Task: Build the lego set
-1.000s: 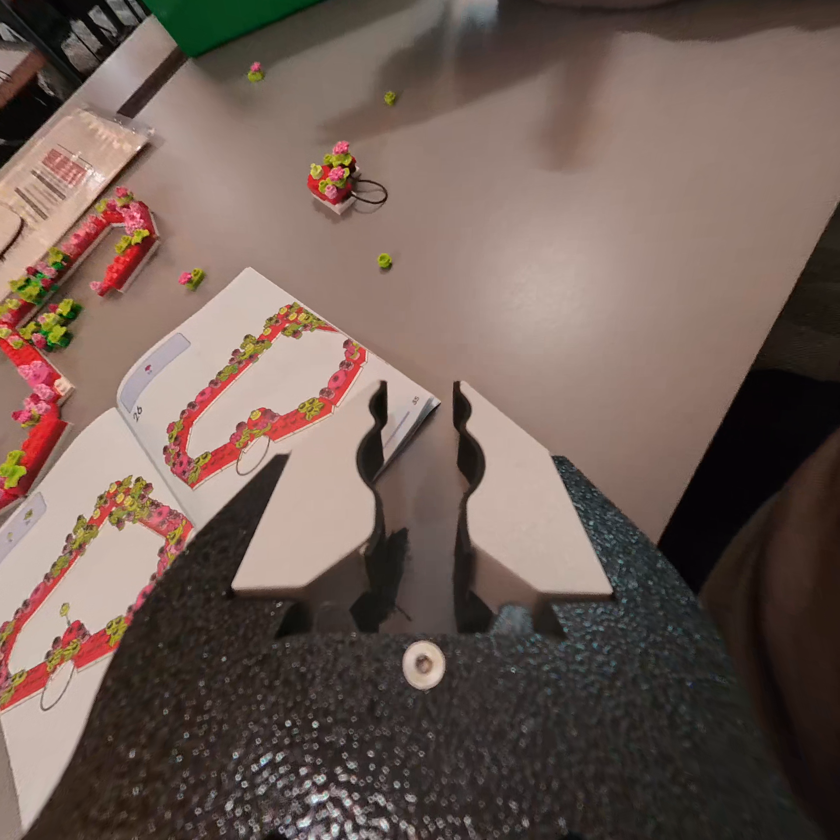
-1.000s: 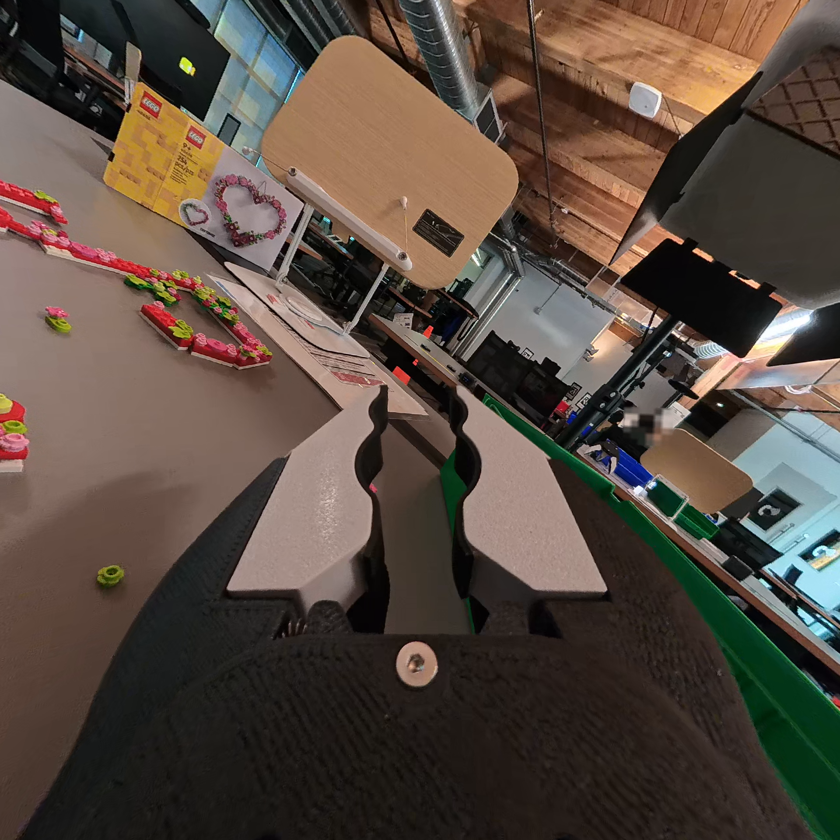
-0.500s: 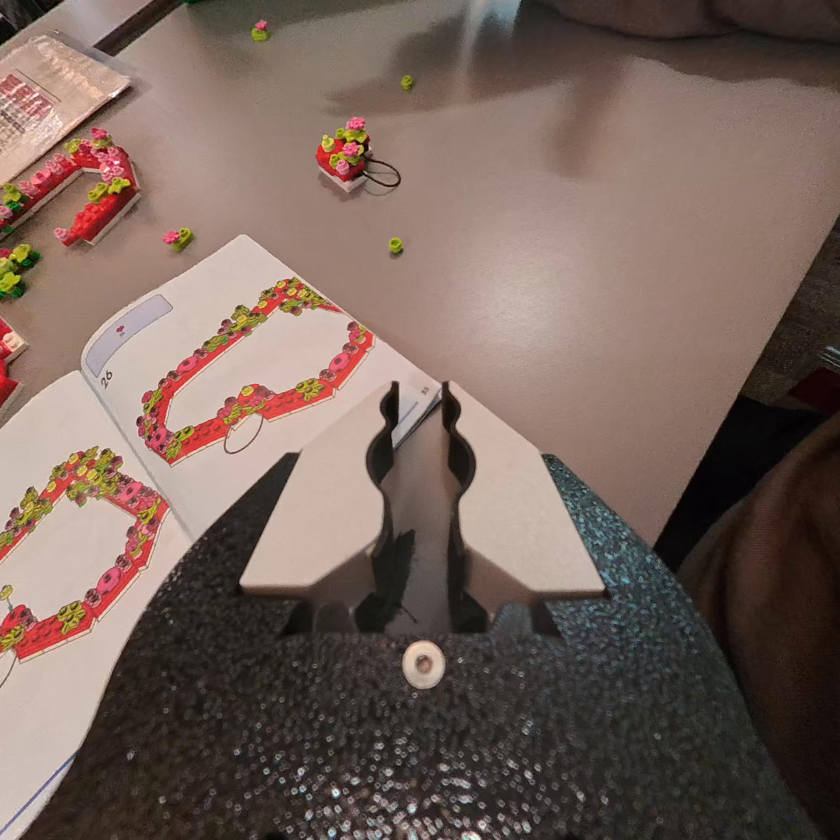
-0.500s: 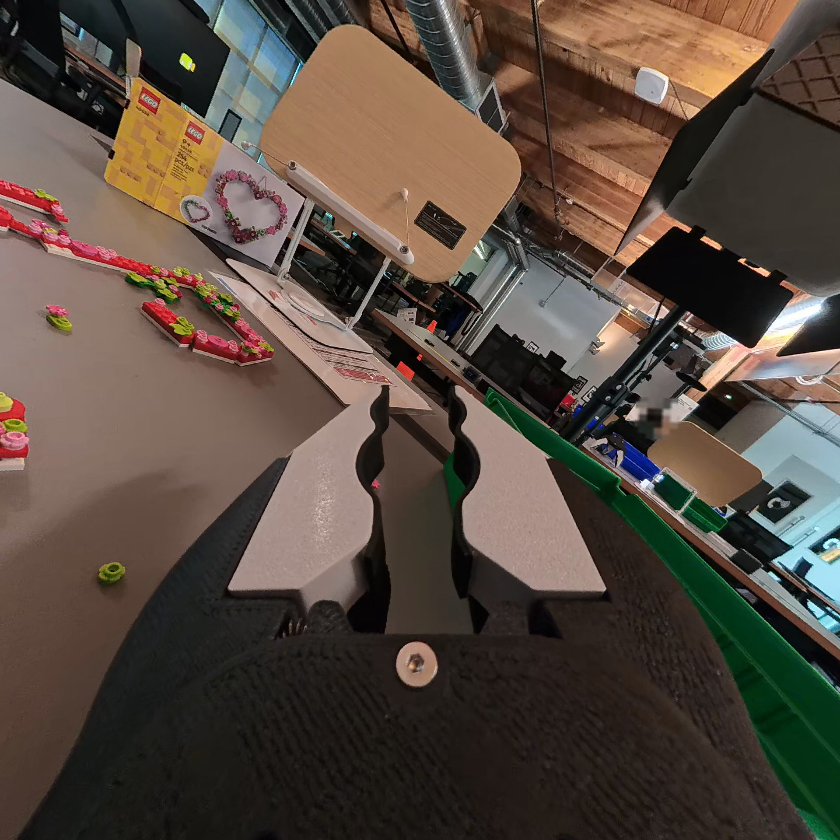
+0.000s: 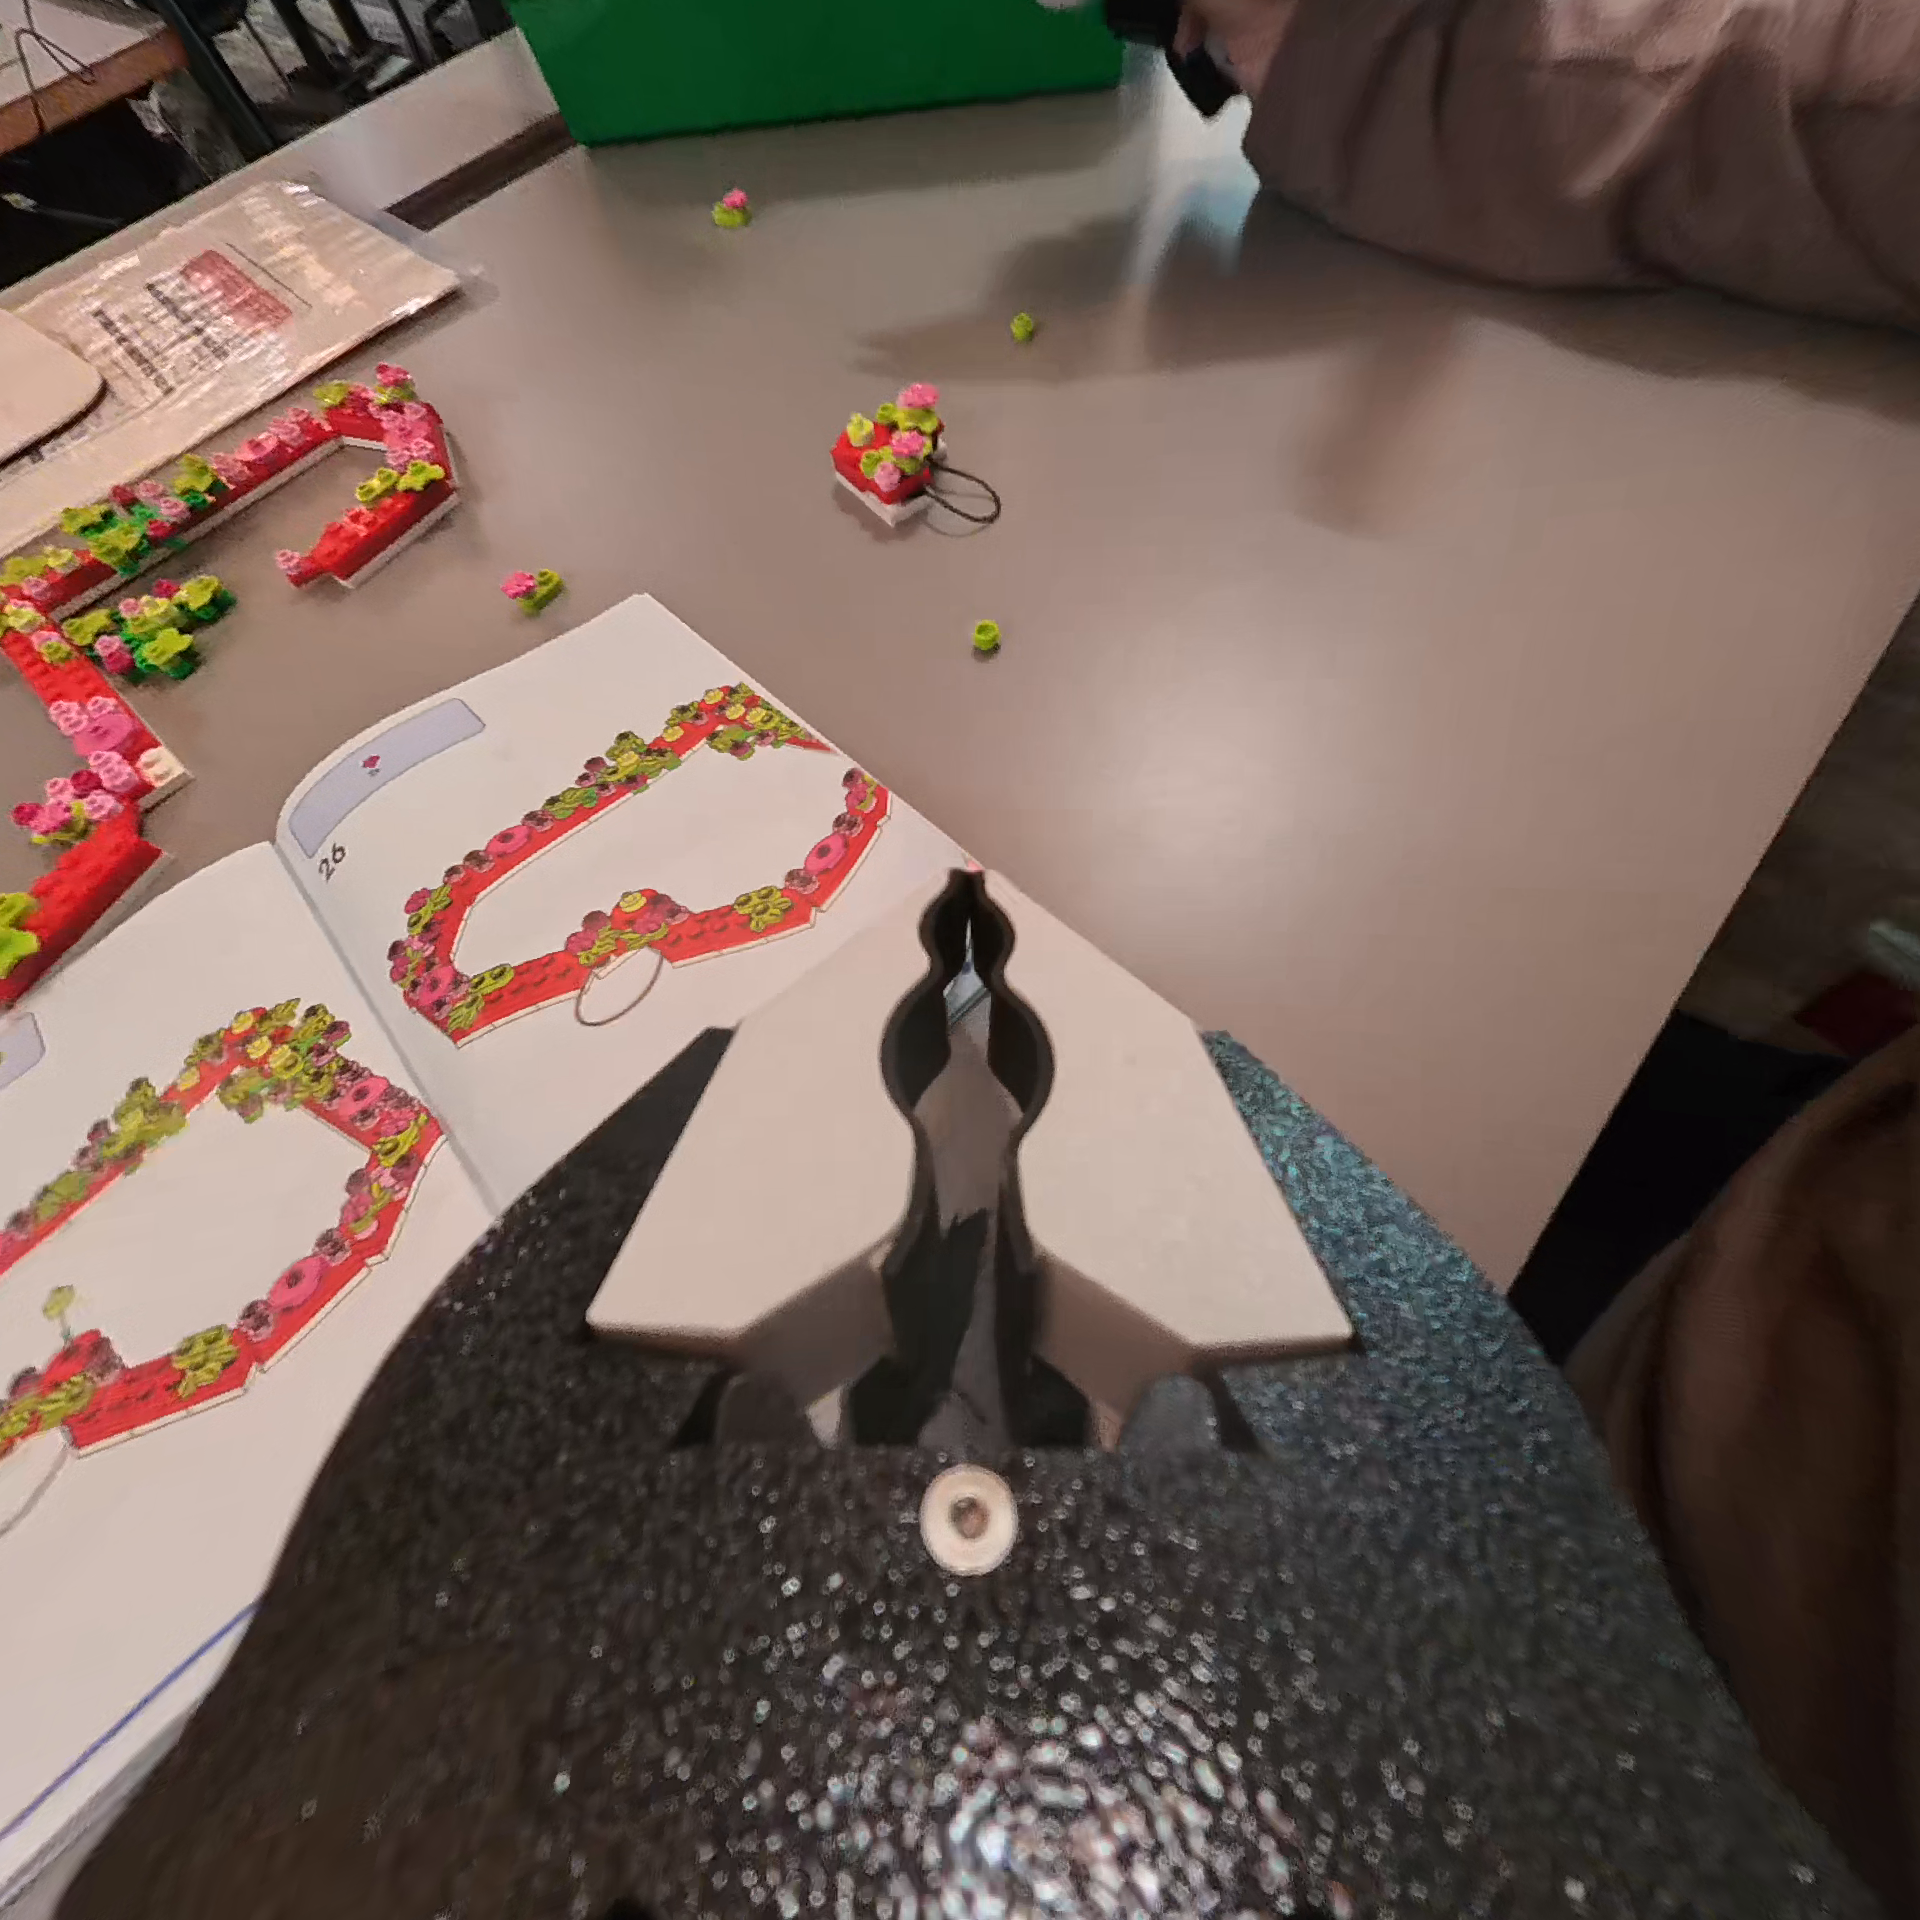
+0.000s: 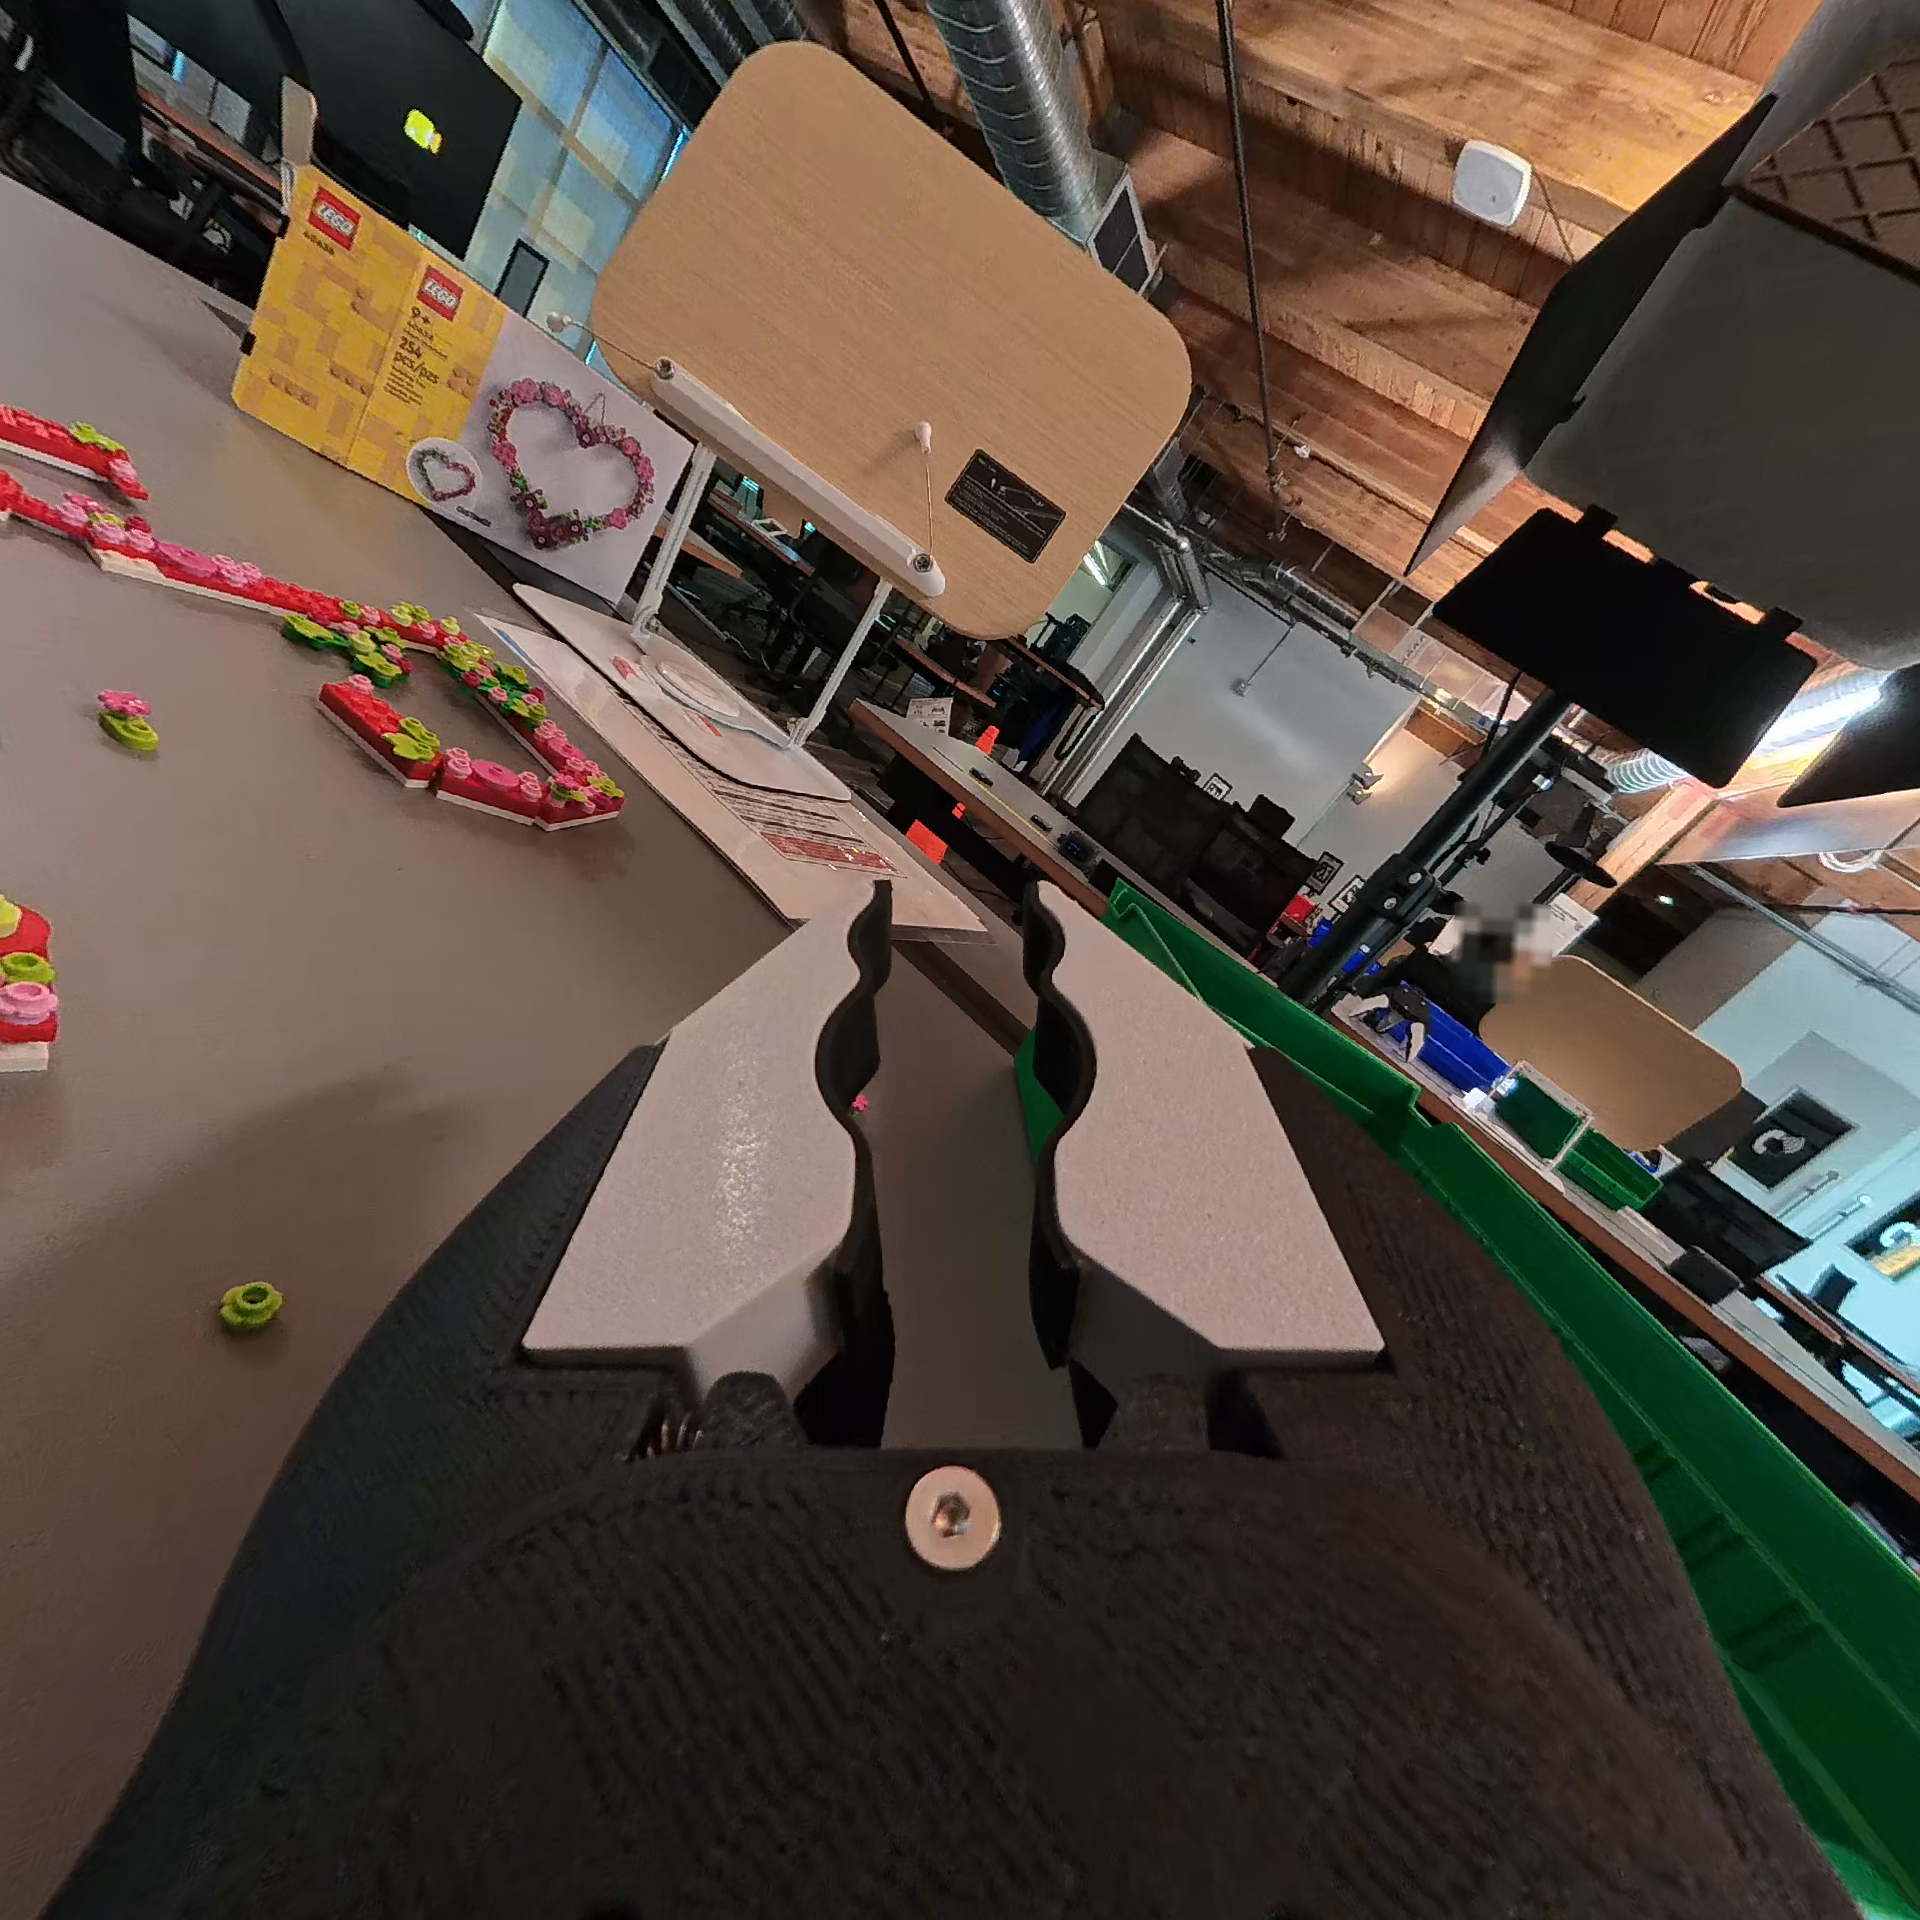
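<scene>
My left gripper (image 5: 966,899) is shut, its tips meeting on the right corner of the open instruction booklet (image 5: 623,810). Red heart sections with pink and green flowers (image 5: 384,468) lie at the left. A small red flowered piece with a black loop (image 5: 888,457) lies farther off, with loose green studs (image 5: 985,634) around it. My right gripper (image 6: 956,914) is open and empty, low over the table. The heart sections (image 6: 468,748) lie ahead to its left. A green stud (image 6: 249,1307) lies near its left finger.
A green bin (image 6: 1558,1351) runs along the table's right side and shows at the back in the left wrist view (image 5: 810,62). The yellow set box (image 6: 416,395) and a wooden book stand (image 6: 883,343) stand at the far edge. A person's sleeve (image 5: 1558,156) rests on the table.
My left gripper's jaws have closed from open to shut at the booklet's corner, and the view has shifted. My right gripper stays open and has hardly moved.
</scene>
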